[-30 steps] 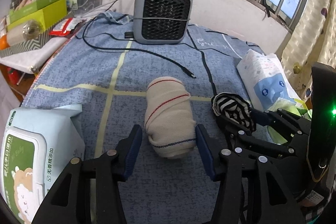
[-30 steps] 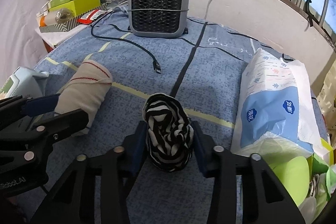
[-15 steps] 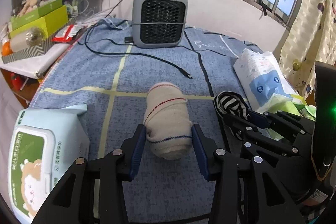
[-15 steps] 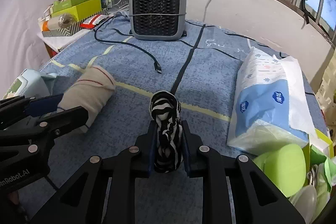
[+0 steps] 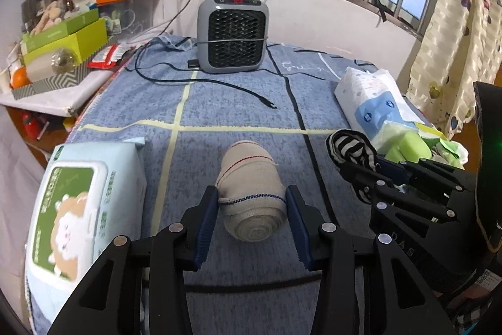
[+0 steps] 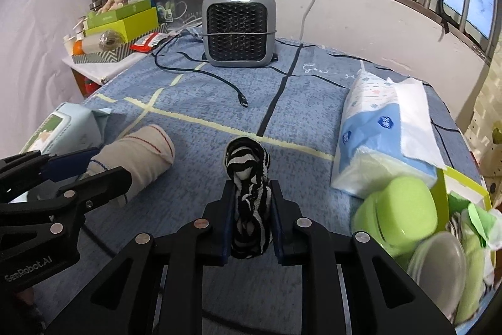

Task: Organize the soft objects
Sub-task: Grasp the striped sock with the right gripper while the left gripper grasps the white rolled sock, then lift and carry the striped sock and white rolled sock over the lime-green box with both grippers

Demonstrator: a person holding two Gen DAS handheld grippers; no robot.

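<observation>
A second ago both pairs of jaws stood wide of their bundles. The left gripper point(image 5: 251, 211) has since been closing and now clamps the rolled beige sock with thin red and blue stripes point(image 5: 251, 193) on both sides. The right gripper point(image 6: 250, 212) has also just closed, squeezing the black-and-white striped rolled sock point(image 6: 249, 193) into a narrow upright wad. The beige roll is plump and cylindrical, its spiral end facing the camera. Both socks sit over the blue woven blanket with pale yellow and dark lines point(image 5: 219, 102), side by side near its front, the striped one to the right.
</observation>
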